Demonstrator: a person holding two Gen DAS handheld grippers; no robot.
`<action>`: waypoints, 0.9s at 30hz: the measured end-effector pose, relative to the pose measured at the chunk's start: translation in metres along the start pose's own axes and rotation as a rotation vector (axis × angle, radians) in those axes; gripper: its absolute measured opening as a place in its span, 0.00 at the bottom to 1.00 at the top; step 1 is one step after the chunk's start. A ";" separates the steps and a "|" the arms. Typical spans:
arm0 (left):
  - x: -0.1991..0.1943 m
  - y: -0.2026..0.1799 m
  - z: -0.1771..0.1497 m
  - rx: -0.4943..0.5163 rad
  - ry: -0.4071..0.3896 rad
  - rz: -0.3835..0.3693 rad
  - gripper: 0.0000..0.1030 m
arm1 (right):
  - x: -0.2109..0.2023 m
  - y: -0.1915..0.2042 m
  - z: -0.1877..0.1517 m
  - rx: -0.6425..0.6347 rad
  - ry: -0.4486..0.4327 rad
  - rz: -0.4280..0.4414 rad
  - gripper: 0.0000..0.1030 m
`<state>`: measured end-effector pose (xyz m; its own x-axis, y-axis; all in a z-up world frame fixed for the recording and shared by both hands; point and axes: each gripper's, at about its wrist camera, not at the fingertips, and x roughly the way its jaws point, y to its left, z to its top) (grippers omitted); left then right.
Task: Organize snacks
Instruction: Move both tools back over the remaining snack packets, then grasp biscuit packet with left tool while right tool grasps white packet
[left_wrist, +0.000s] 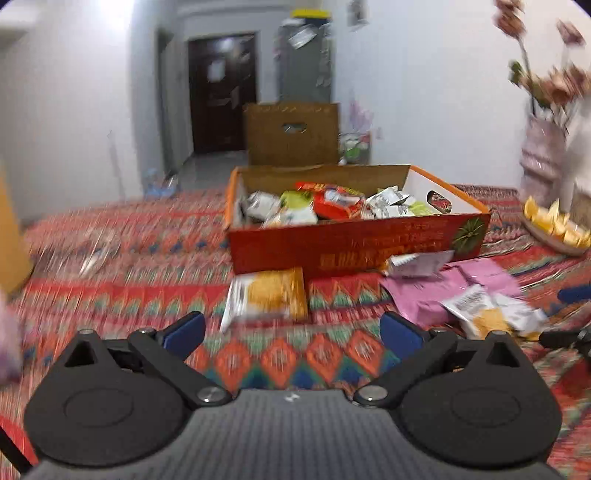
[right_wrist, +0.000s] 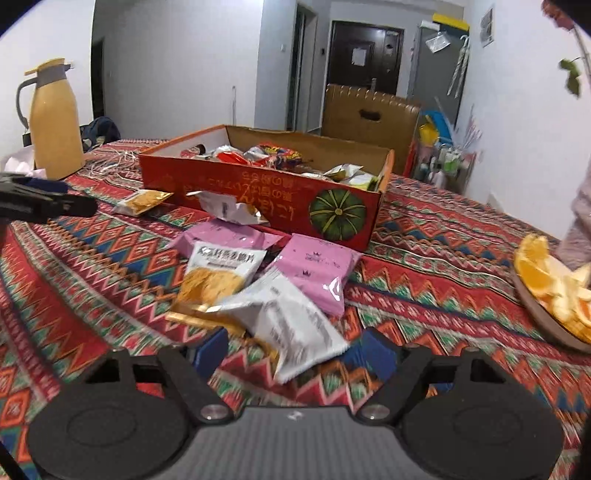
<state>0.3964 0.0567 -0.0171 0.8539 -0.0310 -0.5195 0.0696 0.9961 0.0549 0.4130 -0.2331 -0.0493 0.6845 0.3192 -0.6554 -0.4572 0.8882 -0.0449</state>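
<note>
Two tools approach with jaws apart and empty: the right tool (right_wrist: 291, 350) straddles a white packet (right_wrist: 291, 325), the left tool (left_wrist: 291, 328) faces an orange packet (left_wrist: 267, 297), both destined for the red box (left_wrist: 354, 240) beyond on the tabletop (left_wrist: 110, 266).

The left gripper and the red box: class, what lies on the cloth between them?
One orange-and-white snack packet lies between the open left gripper and the red box, as the left wrist view shows.
</note>
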 end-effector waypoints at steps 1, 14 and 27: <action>0.014 0.001 0.002 0.014 -0.001 0.004 1.00 | 0.008 -0.002 0.003 -0.004 0.004 0.010 0.74; 0.090 0.029 0.004 -0.120 0.100 0.022 0.70 | 0.039 -0.013 0.003 0.080 -0.023 0.056 0.47; 0.017 0.008 -0.014 -0.101 0.114 -0.035 0.40 | -0.019 0.004 -0.021 0.136 -0.050 0.039 0.44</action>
<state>0.4046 0.0656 -0.0371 0.7875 -0.0615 -0.6133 0.0407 0.9980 -0.0478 0.3862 -0.2430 -0.0532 0.6968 0.3674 -0.6160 -0.4052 0.9103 0.0845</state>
